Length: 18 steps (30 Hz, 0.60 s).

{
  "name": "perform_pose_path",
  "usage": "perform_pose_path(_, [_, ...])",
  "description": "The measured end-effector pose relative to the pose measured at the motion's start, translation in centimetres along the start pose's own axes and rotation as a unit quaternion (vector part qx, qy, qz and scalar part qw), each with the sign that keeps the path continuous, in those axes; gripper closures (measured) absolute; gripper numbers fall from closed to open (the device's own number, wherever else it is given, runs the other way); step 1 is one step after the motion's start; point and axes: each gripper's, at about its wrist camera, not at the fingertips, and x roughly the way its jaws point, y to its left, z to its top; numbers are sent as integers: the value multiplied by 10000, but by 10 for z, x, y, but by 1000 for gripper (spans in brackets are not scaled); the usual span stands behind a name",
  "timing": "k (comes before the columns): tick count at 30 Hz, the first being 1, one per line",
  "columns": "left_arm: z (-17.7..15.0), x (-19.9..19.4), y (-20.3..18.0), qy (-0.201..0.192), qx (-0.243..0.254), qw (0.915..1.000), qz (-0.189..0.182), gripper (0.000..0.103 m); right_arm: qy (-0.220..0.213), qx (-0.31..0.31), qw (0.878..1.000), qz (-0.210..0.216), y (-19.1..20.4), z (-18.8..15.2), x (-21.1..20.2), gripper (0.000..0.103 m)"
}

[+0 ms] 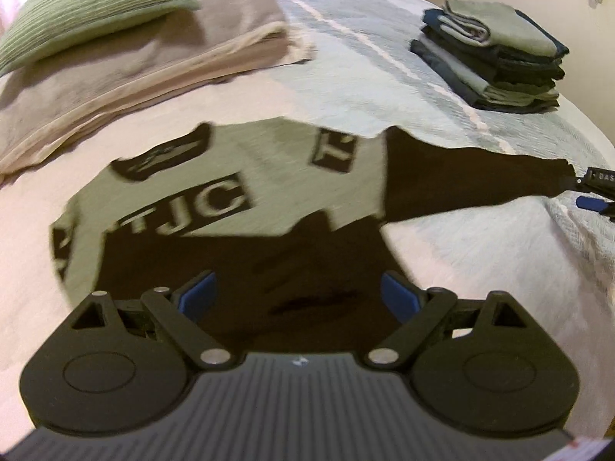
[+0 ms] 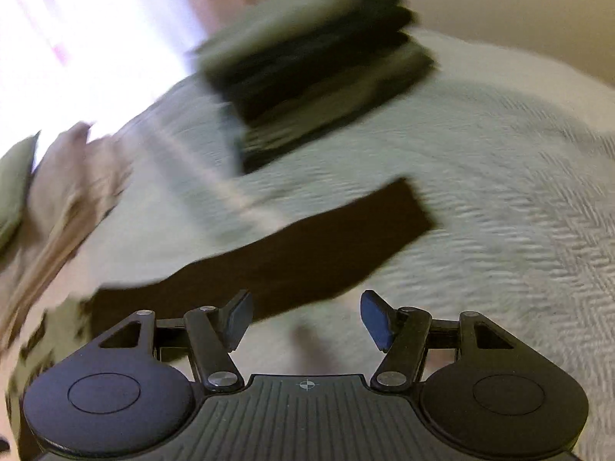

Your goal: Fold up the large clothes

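Observation:
A large grey and black shirt (image 1: 246, 176) with "TJC" lettering lies spread on the bed. Its black sleeve (image 1: 472, 180) stretches out to the right. My left gripper (image 1: 300, 292) hovers open over the shirt's black lower part, with nothing between its blue fingertips (image 1: 200, 292). In the blurred right wrist view the sleeve (image 2: 300, 253) runs diagonally just ahead of my right gripper (image 2: 307, 319), which is open and empty. The sleeve passes behind its left fingertip (image 2: 238, 319). That right gripper (image 1: 599, 188) also shows at the far right of the left wrist view, beside the cuff.
A stack of folded clothes (image 1: 488, 53) (image 2: 315, 69) sits at the bed's far right. A green pillow (image 1: 88, 11) rests on a folded beige blanket (image 1: 153, 61) at the far left. Pale textured bedspread (image 1: 480, 253) surrounds the shirt.

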Motion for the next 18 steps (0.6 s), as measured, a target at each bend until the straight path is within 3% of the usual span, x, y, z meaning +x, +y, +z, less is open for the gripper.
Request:
perform_pose_path(5, [22,20,-40,45,244,9997,32,14,41,703,9973,224,-42,14,29,44])
perform_pose_path(11, [32,25,-55,69,377,9992,87,14,-168,1465,9872,601,-68,22,33,44])
perform_pose_path(12, [32,25,-54,67,377,9992,87,14,-193,1565,9857,588,-69,23,32,49])
perform_pose_path(15, [30,22,-49,52,331,9994,90,14,-246,1571,9860,501,-64,28,23,97])
perform_pose_path(18, [26,17,-38,12,251,9997,69,14,-386,1100,9926,340,-34,36,1,98])
